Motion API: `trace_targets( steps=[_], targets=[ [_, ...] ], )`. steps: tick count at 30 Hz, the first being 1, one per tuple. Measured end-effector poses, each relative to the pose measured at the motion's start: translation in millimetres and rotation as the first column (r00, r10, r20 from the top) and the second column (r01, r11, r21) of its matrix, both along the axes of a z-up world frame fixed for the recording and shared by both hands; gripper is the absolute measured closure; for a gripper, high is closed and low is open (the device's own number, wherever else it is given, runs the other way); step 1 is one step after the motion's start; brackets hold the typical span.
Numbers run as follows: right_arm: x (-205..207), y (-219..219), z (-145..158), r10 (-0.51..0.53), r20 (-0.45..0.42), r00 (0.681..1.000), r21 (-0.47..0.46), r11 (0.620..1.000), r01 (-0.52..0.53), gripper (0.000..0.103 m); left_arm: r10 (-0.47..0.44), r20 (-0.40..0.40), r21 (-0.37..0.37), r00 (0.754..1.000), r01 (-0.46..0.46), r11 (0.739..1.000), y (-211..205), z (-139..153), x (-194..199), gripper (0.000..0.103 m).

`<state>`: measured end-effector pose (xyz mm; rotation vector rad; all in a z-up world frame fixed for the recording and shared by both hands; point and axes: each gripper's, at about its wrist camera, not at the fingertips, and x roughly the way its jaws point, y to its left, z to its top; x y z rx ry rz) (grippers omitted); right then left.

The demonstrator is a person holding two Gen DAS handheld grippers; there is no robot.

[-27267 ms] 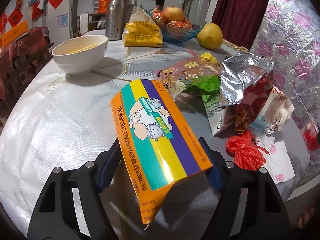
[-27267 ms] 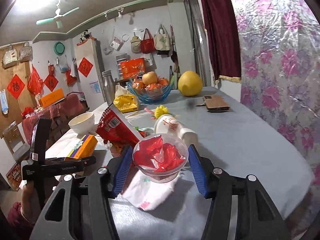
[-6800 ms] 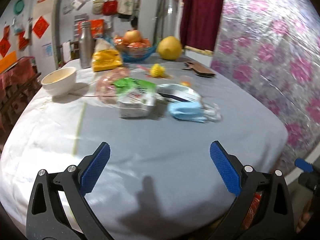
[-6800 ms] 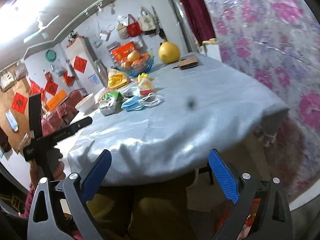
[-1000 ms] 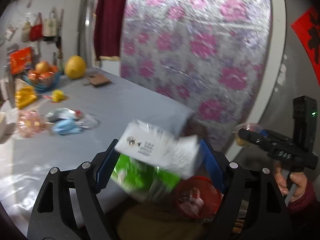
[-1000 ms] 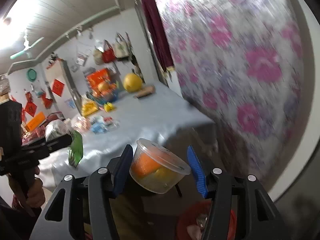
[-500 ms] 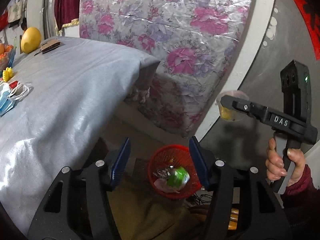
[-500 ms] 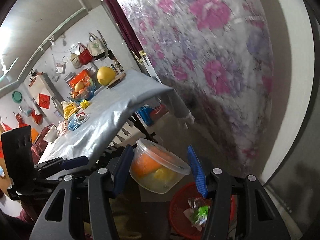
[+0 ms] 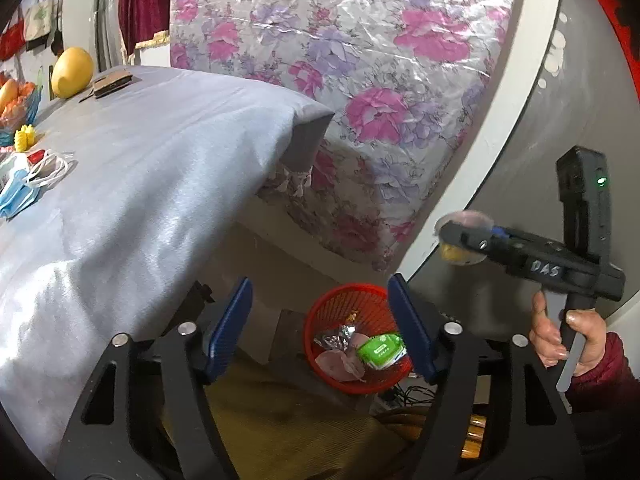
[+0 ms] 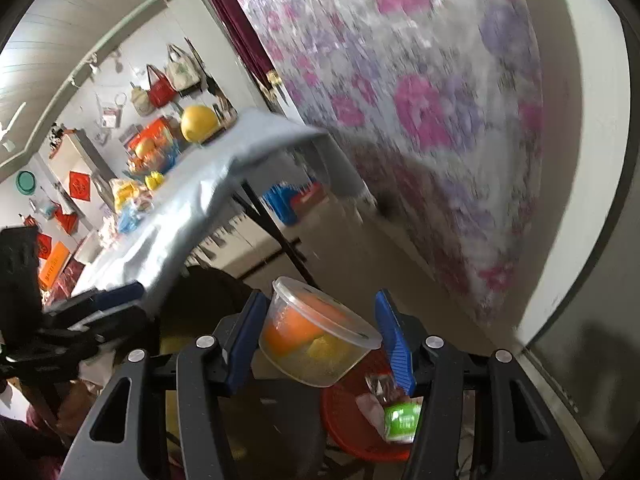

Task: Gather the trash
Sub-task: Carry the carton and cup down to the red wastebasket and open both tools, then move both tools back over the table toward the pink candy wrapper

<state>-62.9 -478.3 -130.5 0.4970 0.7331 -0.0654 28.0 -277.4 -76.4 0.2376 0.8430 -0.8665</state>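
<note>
My left gripper (image 9: 320, 292) hangs over a red mesh basket (image 9: 360, 385) on the floor. Its jaws are opening and nothing is between them. A green packet (image 9: 380, 350) and foil wrappers lie in the basket. My right gripper (image 10: 319, 304) is shut on a clear lidded plastic tub (image 10: 316, 344) that holds orange and yellow scraps. It hovers just above and left of the same basket (image 10: 340, 424), where the green packet (image 10: 402, 418) shows. The left wrist view shows the right gripper (image 9: 460, 236) with the tub, high to the right of the basket, in a person's hand (image 9: 560, 332).
The table under a grey cloth (image 9: 160, 160) fills the left, its corner close to the basket. On it lie a blue face mask (image 9: 16, 196), a yellow pomelo (image 9: 72, 66) and a brown wallet (image 9: 112, 84). A floral plastic-covered wall (image 9: 360, 80) stands behind.
The white and green packet that my left gripper held now lies in the basket. Both grippers have sunk and tipped down toward the basket. The right one still holds the tub.
</note>
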Motion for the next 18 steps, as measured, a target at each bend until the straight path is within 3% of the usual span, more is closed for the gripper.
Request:
trace_targets(
  steps=[8,18],
  targets=[
    [8.2,-5.1,-51.5,0.004,-0.124,0.992,0.055,0.998,0.003,0.047,0.0,0.058,0.025,0.998,-0.001,1.0,-4.6,1.8,-8.2,0.017],
    [9.3,-2.8,-42.8,0.024,-0.109,0.994,0.042,0.999,-0.019,0.04,0.033,0.06,0.025,0.998,-0.034,0.999,2.2,2.2,-4.5,0.012]
  ],
)
